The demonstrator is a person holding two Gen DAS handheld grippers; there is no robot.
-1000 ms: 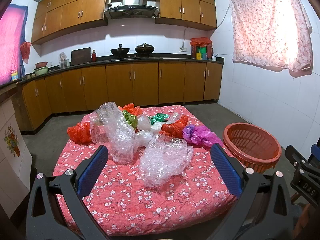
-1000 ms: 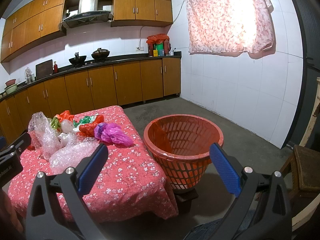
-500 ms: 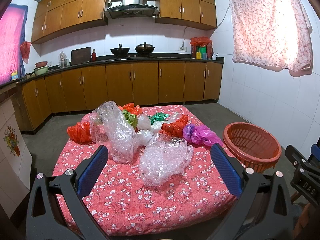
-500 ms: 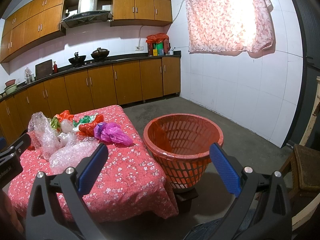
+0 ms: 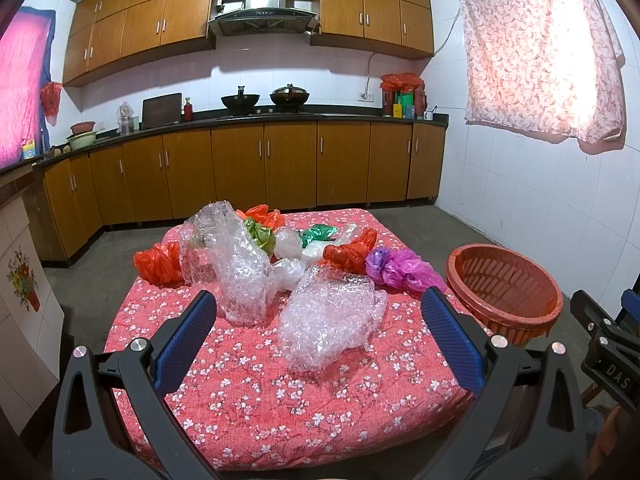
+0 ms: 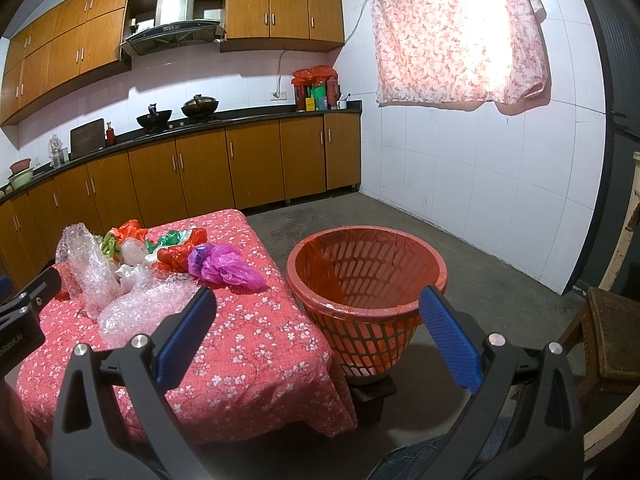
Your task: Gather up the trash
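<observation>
Wooden chair [image 6: 612,344] appears only in right wrist view.

The surface [image 5: 248,384] wears a red cloth with white blossoms. Ahead of the left gripper [image 5: 320,336], with its blue pads, lie clear bubble wrap [image 5: 328,320] and a purple-pink bag [image 5: 404,270]; rightward stands an orange-red slotted basket [image 5: 504,292].

Your left gripper [image 5: 319,332] is level, jaws spread wide, holding nothing. Your right gripper [image 6: 318,330] is the same, and sits at 3 o'clock of the left.
</observation>
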